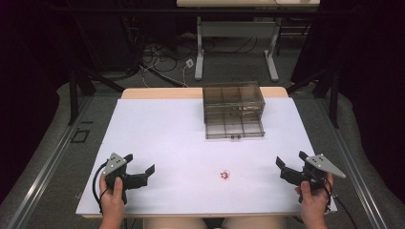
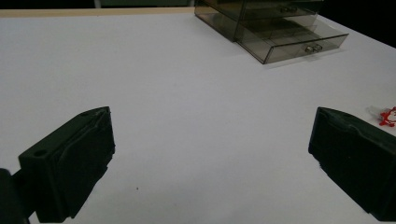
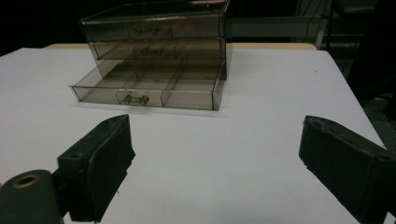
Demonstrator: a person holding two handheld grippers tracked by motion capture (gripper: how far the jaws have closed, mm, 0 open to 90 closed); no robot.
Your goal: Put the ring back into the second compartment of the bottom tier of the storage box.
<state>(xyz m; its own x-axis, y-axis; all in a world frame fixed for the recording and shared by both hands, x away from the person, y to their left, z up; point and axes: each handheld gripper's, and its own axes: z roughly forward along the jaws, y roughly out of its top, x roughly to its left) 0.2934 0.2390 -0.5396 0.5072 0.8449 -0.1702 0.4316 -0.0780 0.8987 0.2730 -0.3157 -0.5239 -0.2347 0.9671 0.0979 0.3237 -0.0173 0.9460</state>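
Note:
A smoky clear drawer unit (image 1: 233,98) stands at the back of the white table, its bottom drawer (image 1: 234,128) pulled out and divided into compartments. A tiny red-and-white piece (image 1: 224,175) lies on the table near the front centre. My left gripper (image 1: 141,162) rests at the front left, open with nothing between its jaws. My right gripper (image 1: 290,158) rests at the front right, also open with nothing in it. The left gripper (image 2: 211,116) view has the red piece (image 2: 387,116) just beyond its right jaw and the drawer unit (image 2: 275,28) far ahead. The right gripper (image 3: 215,123) faces the open drawer (image 3: 144,91).
The white table top (image 1: 167,143) ends close behind the drawer unit, showing a wooden edge (image 1: 157,93). Beyond it stand a second table's legs (image 1: 199,52) and loose cables (image 1: 162,57) on the floor. Dark frame struts (image 1: 74,90) flank the table.

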